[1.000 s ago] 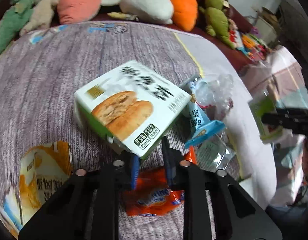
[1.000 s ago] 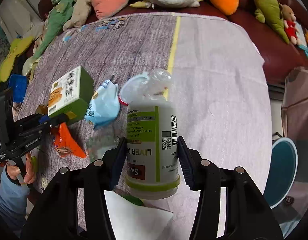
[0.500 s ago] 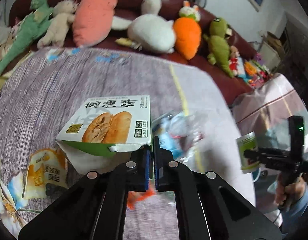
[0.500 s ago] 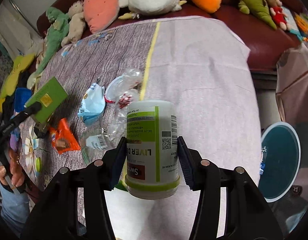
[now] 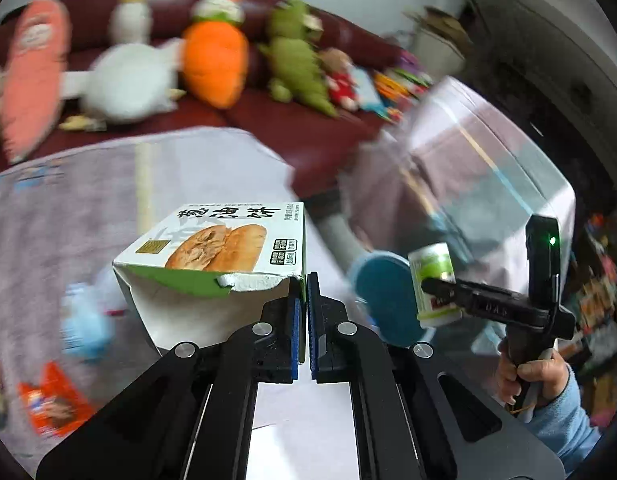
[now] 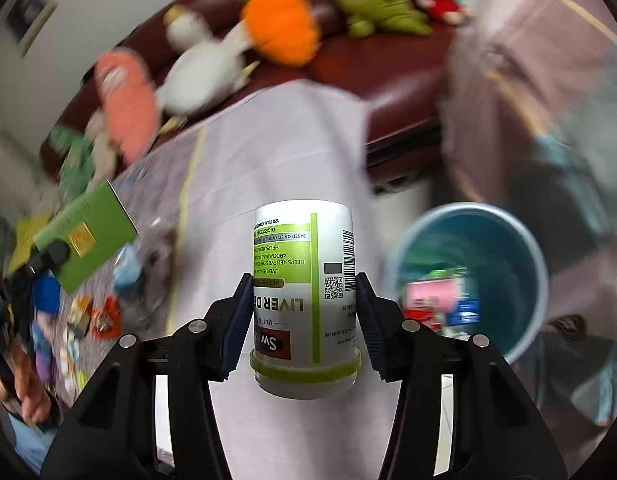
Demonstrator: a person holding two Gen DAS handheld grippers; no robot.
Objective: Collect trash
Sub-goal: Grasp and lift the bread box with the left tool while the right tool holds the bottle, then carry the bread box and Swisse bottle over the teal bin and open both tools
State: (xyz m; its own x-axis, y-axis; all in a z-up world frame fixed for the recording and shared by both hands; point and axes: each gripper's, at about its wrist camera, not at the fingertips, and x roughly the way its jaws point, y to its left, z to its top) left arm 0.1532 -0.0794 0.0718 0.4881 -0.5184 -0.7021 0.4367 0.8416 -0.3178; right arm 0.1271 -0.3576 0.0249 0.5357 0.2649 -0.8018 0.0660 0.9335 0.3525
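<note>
My left gripper [image 5: 306, 308] is shut on the side wall of an opened green and white biscuit box [image 5: 220, 256], held above the table; the box also shows in the right wrist view [image 6: 88, 240]. My right gripper [image 6: 304, 304] is shut on a white and green supplement bottle [image 6: 304, 296], held upside down in the air; the bottle also shows in the left wrist view [image 5: 434, 284]. A blue trash bin [image 6: 524, 280] with wrappers inside stands on the floor to the right of the bottle. In the left wrist view the bin [image 5: 382, 296] is behind the bottle.
Loose wrappers lie on the table's left: an orange one [image 5: 56, 404], a blue one [image 5: 82, 328], more in the right wrist view [image 6: 104, 316]. A dark red sofa [image 5: 308, 128] with plush toys [image 5: 216, 60] runs behind. A draped table [image 5: 488, 176] stands right.
Both grippers have swung right, away from the wrapper pile toward the blue bin, each keeping its load. The left gripper closed on the box and lifted it. The bin is now close to the bottle.
</note>
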